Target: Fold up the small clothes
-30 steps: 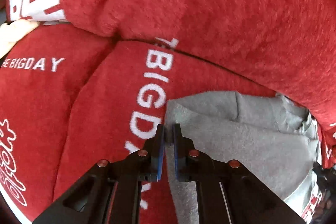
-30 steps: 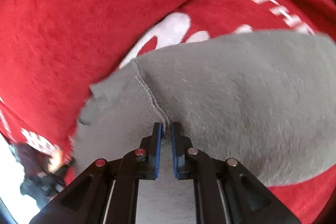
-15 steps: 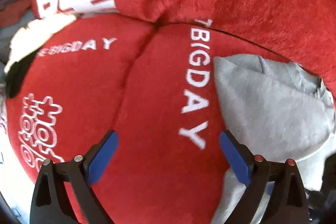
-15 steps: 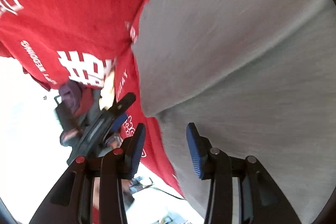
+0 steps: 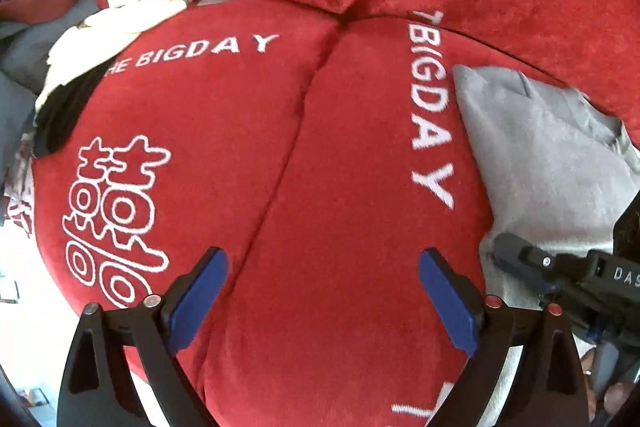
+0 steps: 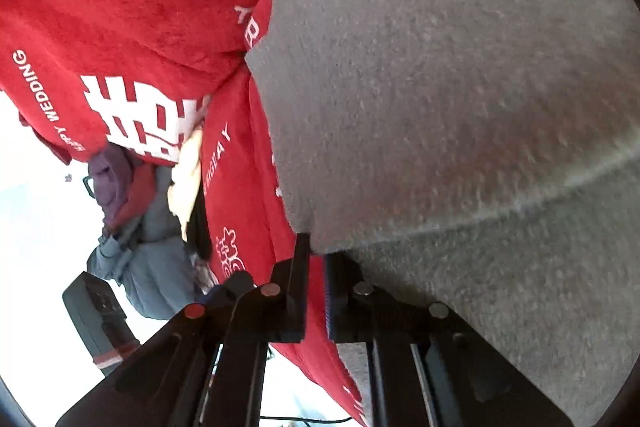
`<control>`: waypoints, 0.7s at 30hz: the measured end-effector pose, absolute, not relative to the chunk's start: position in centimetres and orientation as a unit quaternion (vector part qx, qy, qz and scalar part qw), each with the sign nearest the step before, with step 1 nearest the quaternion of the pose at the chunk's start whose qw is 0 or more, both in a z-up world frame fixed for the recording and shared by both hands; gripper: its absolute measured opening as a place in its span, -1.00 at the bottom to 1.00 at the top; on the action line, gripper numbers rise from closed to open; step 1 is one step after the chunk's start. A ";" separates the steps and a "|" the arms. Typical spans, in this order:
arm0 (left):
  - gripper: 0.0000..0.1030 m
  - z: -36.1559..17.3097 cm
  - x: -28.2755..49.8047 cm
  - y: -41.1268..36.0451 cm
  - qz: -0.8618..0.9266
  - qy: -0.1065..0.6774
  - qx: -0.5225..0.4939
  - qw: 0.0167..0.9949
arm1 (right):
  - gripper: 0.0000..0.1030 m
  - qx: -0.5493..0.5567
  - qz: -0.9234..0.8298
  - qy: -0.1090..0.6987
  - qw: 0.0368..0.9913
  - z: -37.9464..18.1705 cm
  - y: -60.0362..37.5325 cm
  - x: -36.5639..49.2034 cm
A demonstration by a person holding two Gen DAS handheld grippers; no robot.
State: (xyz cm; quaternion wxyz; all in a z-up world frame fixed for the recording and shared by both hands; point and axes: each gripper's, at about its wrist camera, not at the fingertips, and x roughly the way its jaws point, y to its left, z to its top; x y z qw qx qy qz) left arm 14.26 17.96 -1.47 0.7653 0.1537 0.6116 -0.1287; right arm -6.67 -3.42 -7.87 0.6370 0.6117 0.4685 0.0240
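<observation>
Left gripper (image 5: 322,291) jaws gape over red cushion (image 5: 320,187); right gripper (image 6: 316,267) jaws together beside grey garment (image 6: 460,87).

Red cushions (image 5: 248,155) with white lettering; cream cloth (image 5: 100,31) and purple garment (image 6: 112,175) piled beside them

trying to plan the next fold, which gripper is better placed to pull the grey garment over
Right. The right gripper is at the grey garment's edge, jaws shut there; the left gripper hangs open over the red cushion.
</observation>
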 end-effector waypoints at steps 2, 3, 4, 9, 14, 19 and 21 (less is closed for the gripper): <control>0.88 -1.1 13.6 17.5 -0.140 0.611 0.159 0.763 | -0.74 0.591 0.034 0.490 0.640 -7.0 -3.5 -7.3; 0.88 -0.9 13.1 17.0 -0.151 0.611 0.162 0.760 | -0.70 0.577 0.037 0.502 0.643 -6.5 -3.7 -7.8; 0.88 -0.7 12.7 16.6 -0.156 0.610 0.164 0.759 | -0.58 0.559 0.038 0.513 0.650 -5.8 -4.2 -8.7; 0.88 0.0 9.8 12.9 -0.201 0.605 0.175 0.750 | -0.02 0.546 -0.042 0.499 0.672 -3.7 -10.3 -14.9; 0.88 0.2 7.5 9.4 -0.227 0.611 0.169 0.739 | -0.05 0.588 -0.179 0.413 0.672 -2.7 -19.6 -21.0; 0.88 0.6 5.5 6.5 -0.240 0.609 0.168 0.737 | -0.95 0.608 -0.246 0.402 0.638 -4.2 -25.5 -23.3; 0.88 0.6 4.6 5.2 -0.244 0.607 0.177 0.735 | -0.95 0.599 -0.248 0.417 0.637 -4.3 -25.7 -23.9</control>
